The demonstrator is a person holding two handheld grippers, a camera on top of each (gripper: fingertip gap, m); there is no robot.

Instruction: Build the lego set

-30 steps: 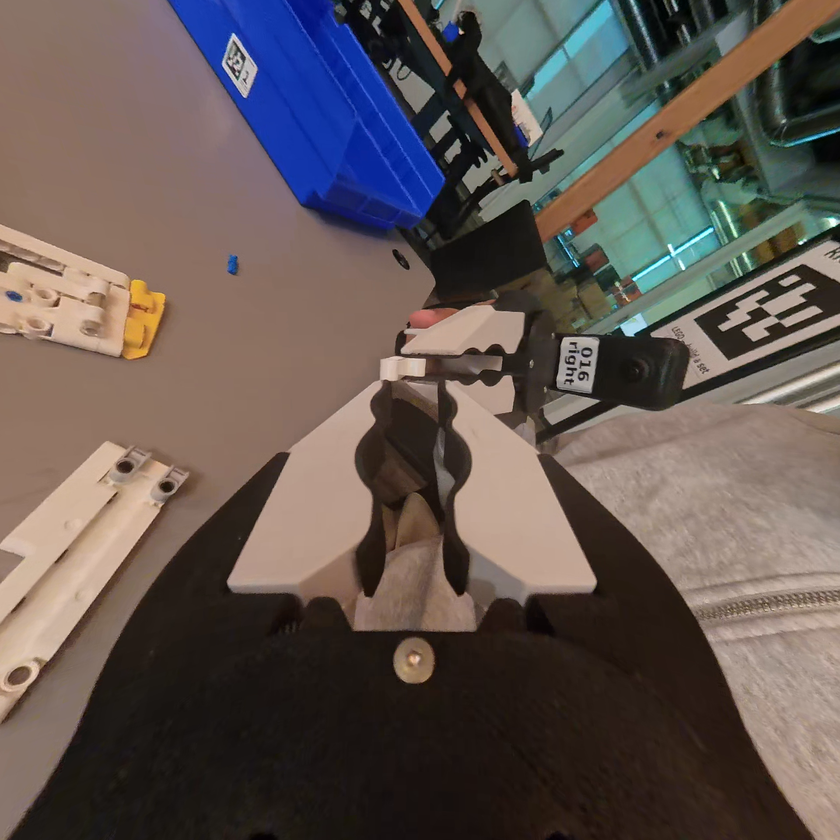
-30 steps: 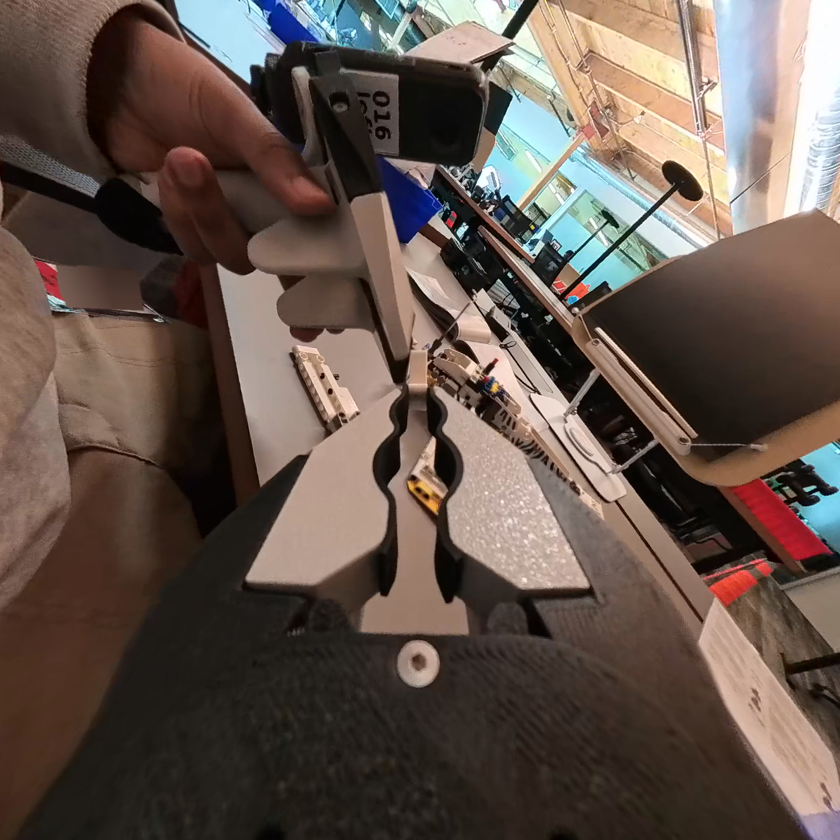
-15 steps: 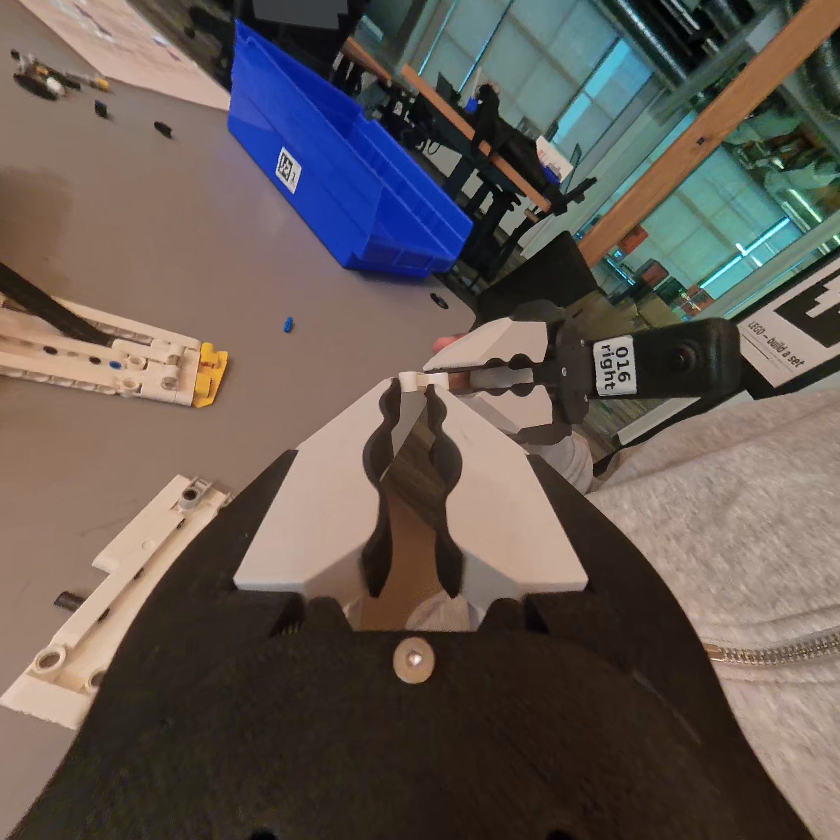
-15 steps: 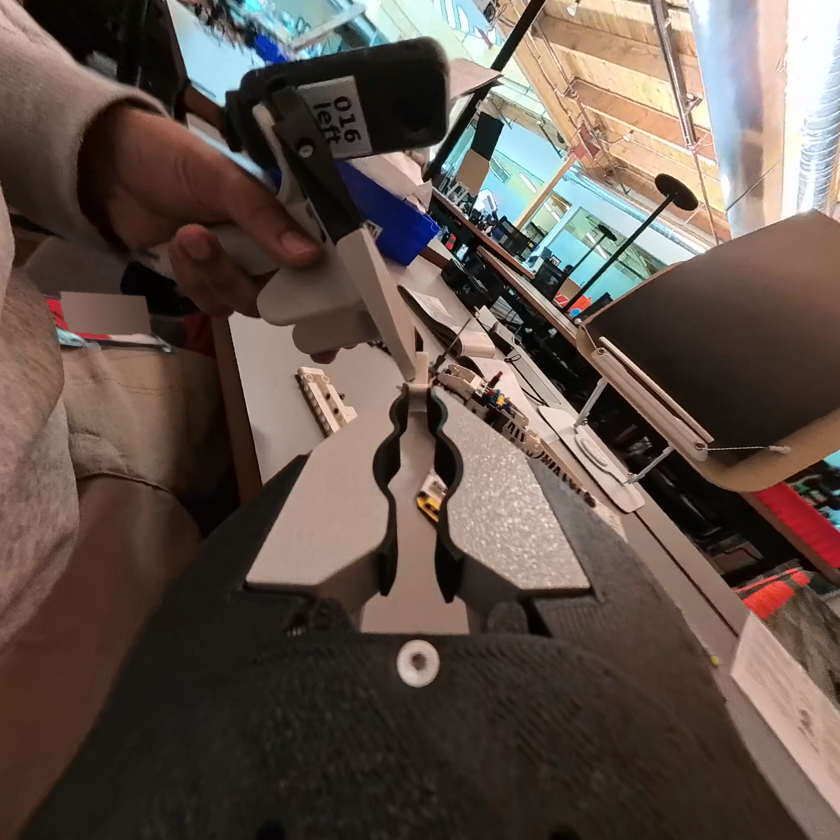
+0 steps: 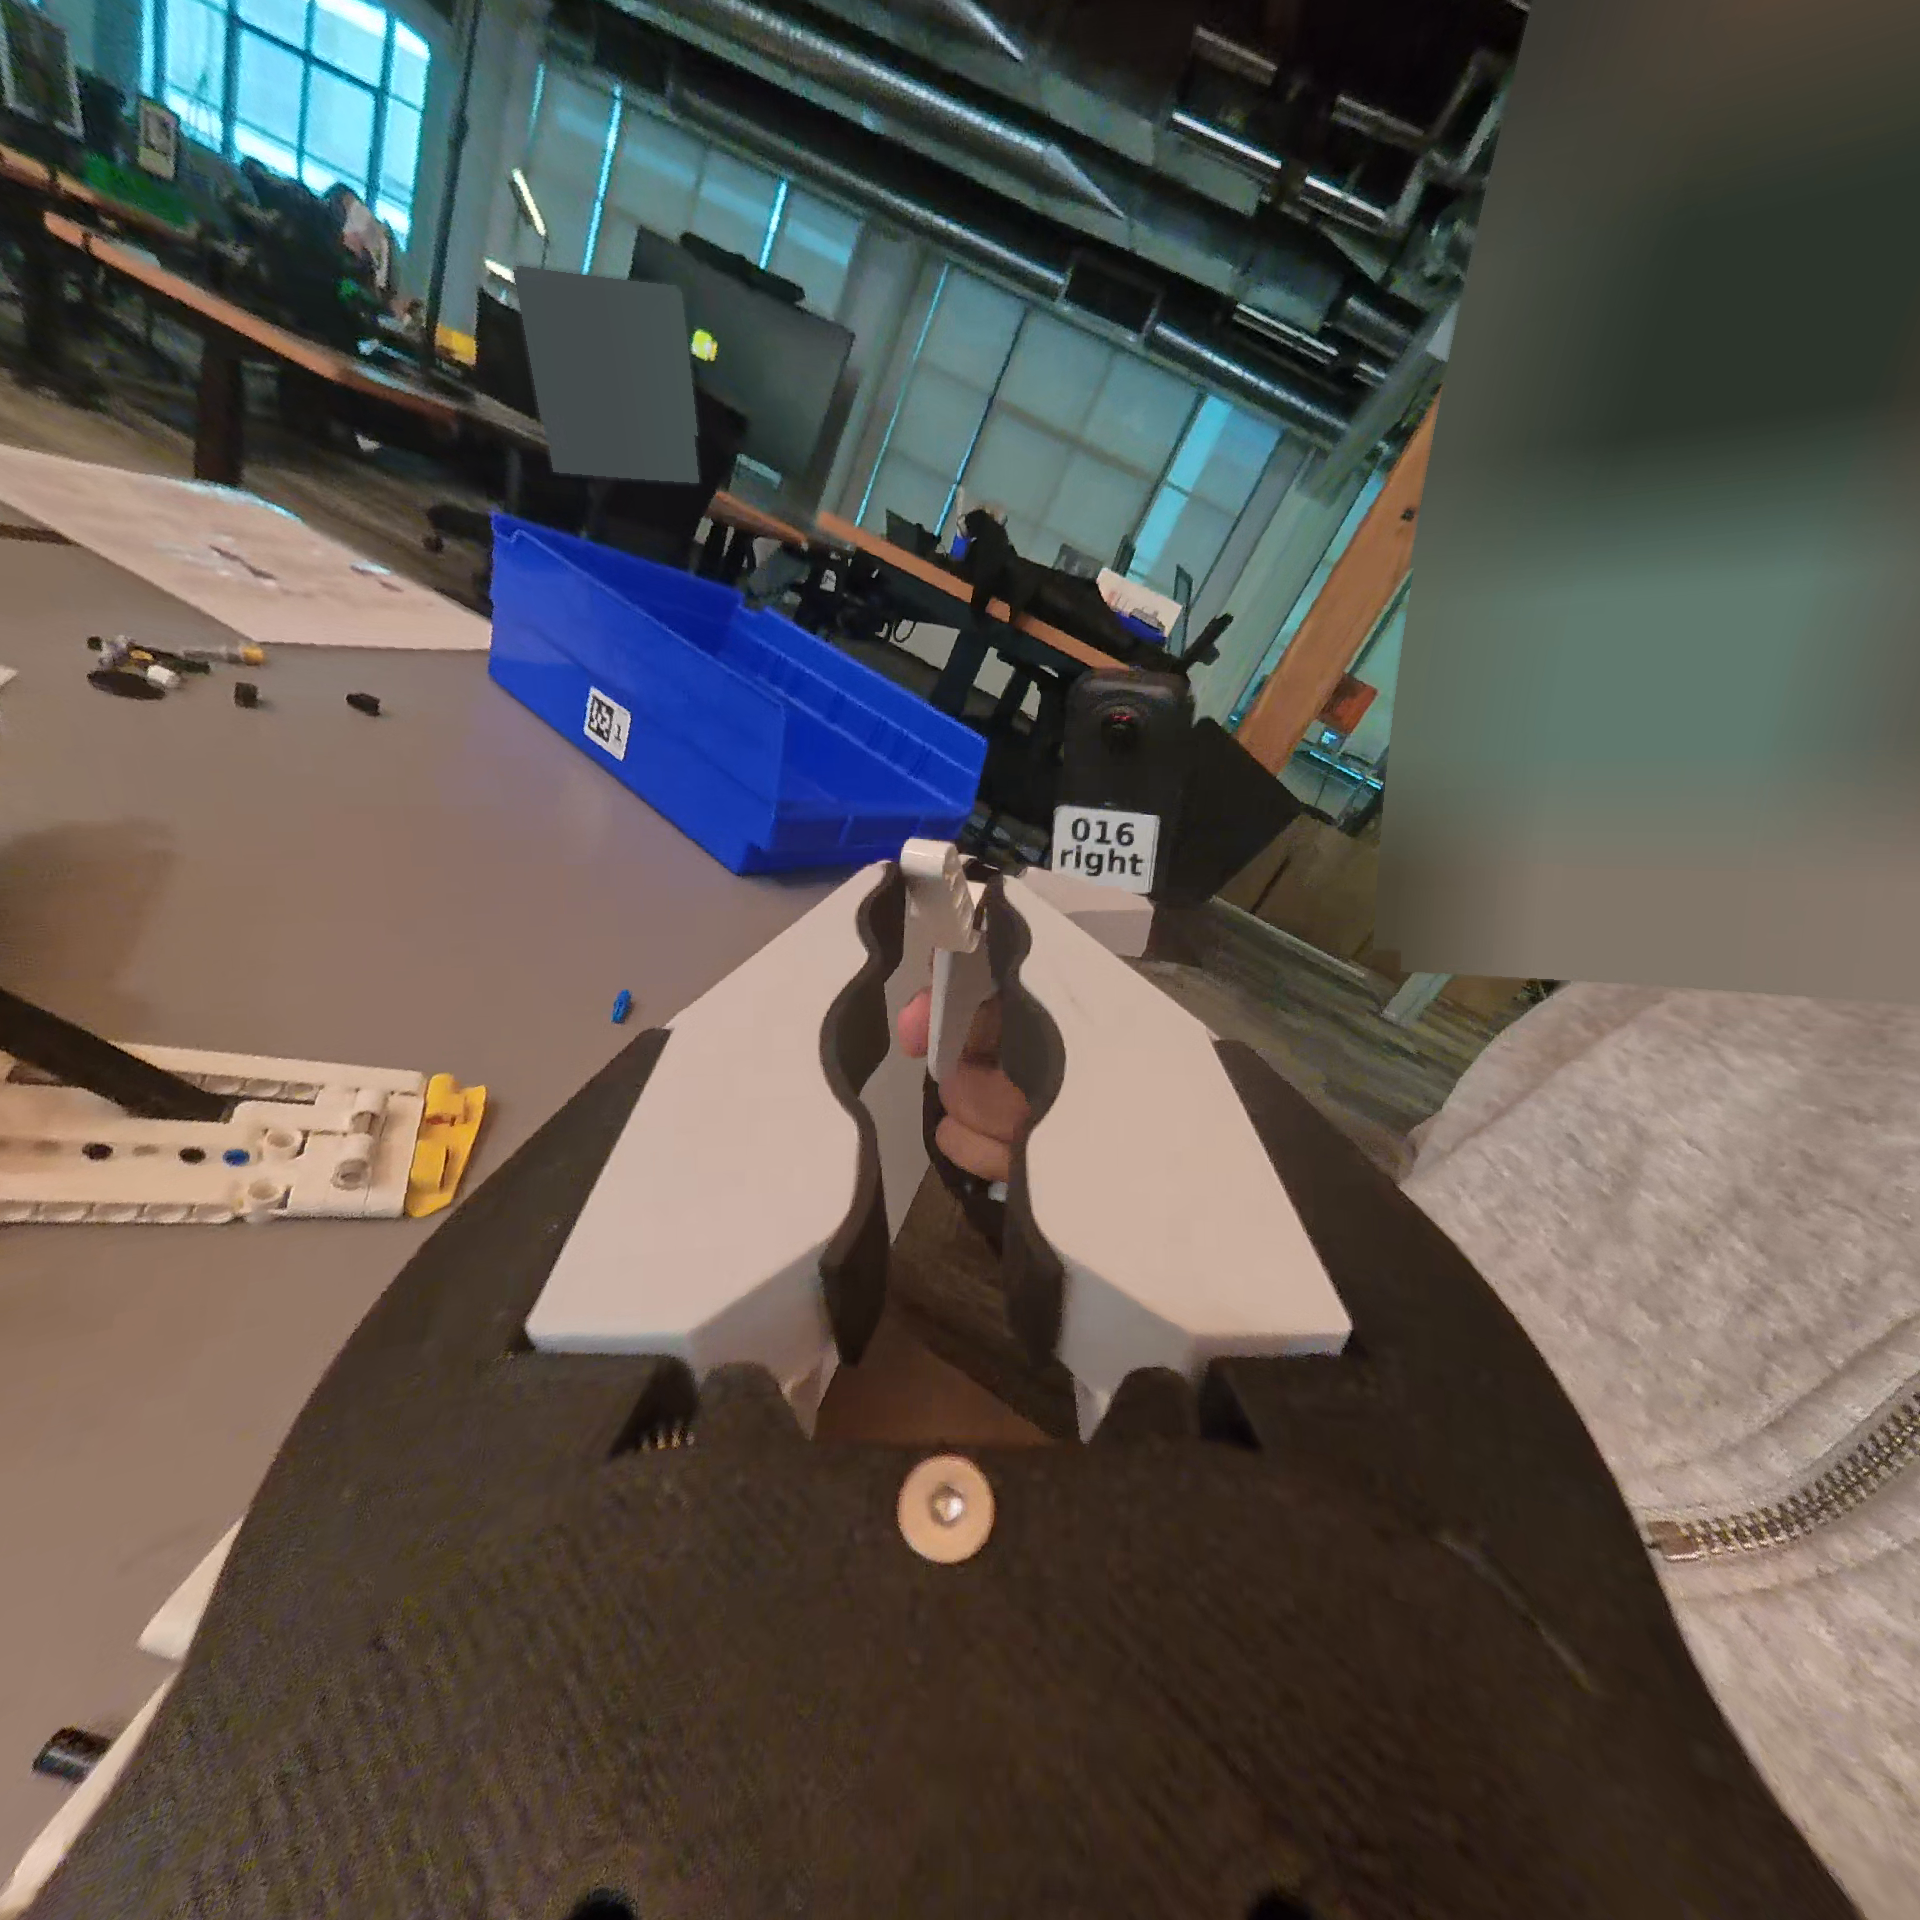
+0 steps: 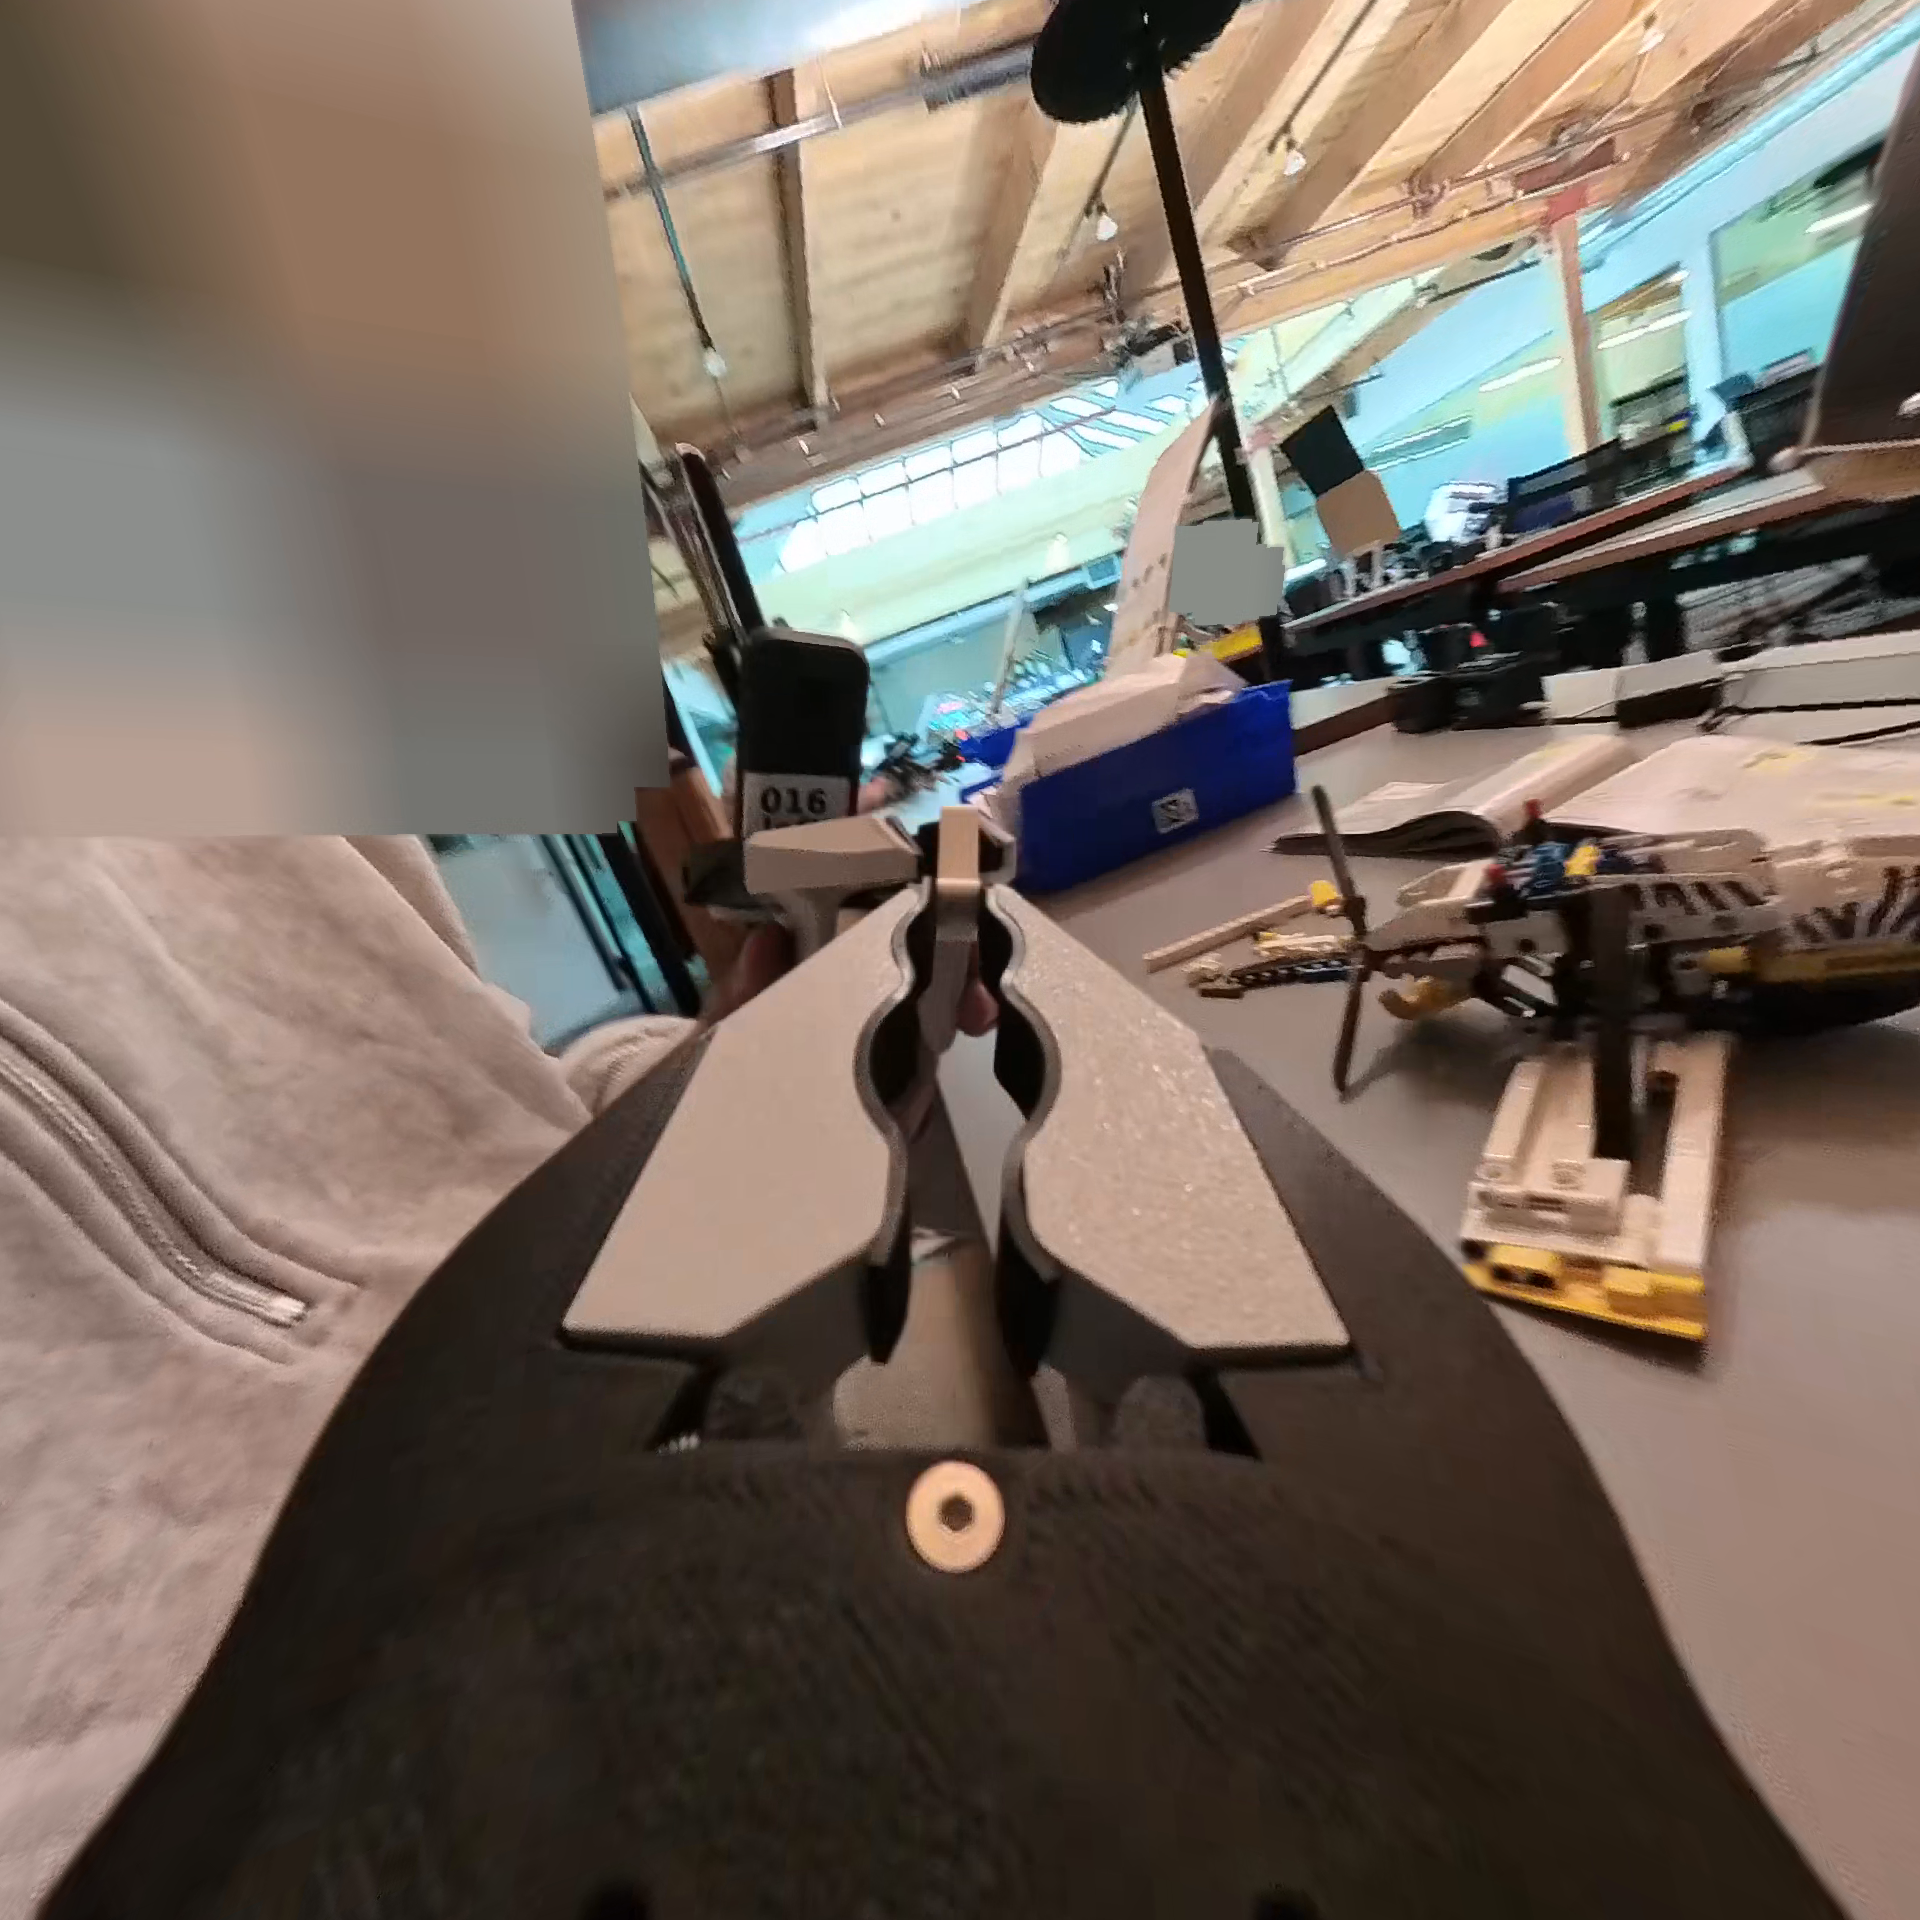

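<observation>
Both grippers are raised above the near edge of the desk (image 5: 312, 883), tips meeting, and they face each other.

Left gripper (image 5: 940, 894): its jaws are closed on a small white lego piece (image 5: 940, 914), a flat part with round holes that stands upright and pokes above the tips. In the right wrist view I see the same white piece (image 6: 958, 862) pinched at the tips of the right gripper (image 6: 958, 883), so both grippers are clamped on it at once. I cannot tell which one bears the load.

On the desk, left wrist view: a white lego panel with a yellow end (image 5: 312, 1153) lies flat at the left, a black strip across its far part. A tiny blue pin (image 5: 621, 1005) sits loose between that panel and the gripper. Farther back is a blue bin (image 5: 727, 707), and beyond it a printed sheet (image 5: 239, 561) with small black parts (image 5: 244, 694) scattered just in front.

Right wrist view: the partly built lego model (image 6: 1621, 935) in white, black, yellow and blue rests at the right, well apart from the grippers, with an open instruction booklet (image 6: 1558, 790) behind it. My operator's grey zipped sleeve (image 6: 208, 1143) fills the left side.
</observation>
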